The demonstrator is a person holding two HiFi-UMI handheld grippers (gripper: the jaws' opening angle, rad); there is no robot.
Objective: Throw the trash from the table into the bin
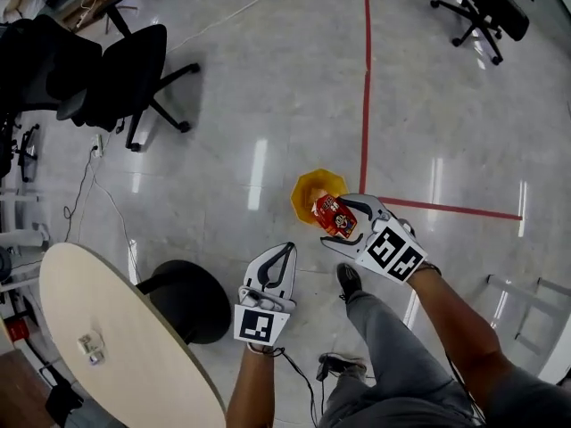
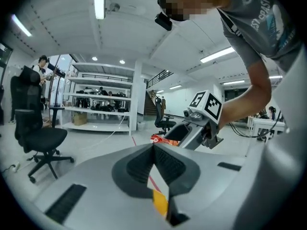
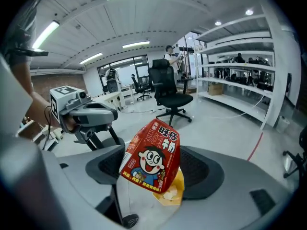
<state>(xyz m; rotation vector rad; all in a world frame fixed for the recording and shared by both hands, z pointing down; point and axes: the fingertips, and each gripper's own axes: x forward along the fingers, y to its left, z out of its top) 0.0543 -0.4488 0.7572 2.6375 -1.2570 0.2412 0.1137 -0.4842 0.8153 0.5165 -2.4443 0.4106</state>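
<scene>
- A red snack packet (image 3: 152, 157) is gripped between the closed jaws of the right gripper (image 1: 346, 223) and is held just above a yellow bin (image 1: 306, 188) on the floor.
- The left gripper (image 1: 281, 257) is seen with its jaws pressed together and nothing between them, near the round table (image 1: 143, 364).
- One small pale object (image 1: 90, 347) is seen on the table; what it is cannot be told.
- The packet is judged not yet dropped, so its release into the bin remains to be done, and perhaps that object after it.

Red carton (image 3: 152, 159), white cartoon face, black-and-white print. Yellow bin (image 1: 308, 188); pale grey mottled floor (image 1: 268, 78) with red tape (image 1: 365, 78). Beige table (image 1: 134, 346), black chairs (image 1: 125, 69).
</scene>
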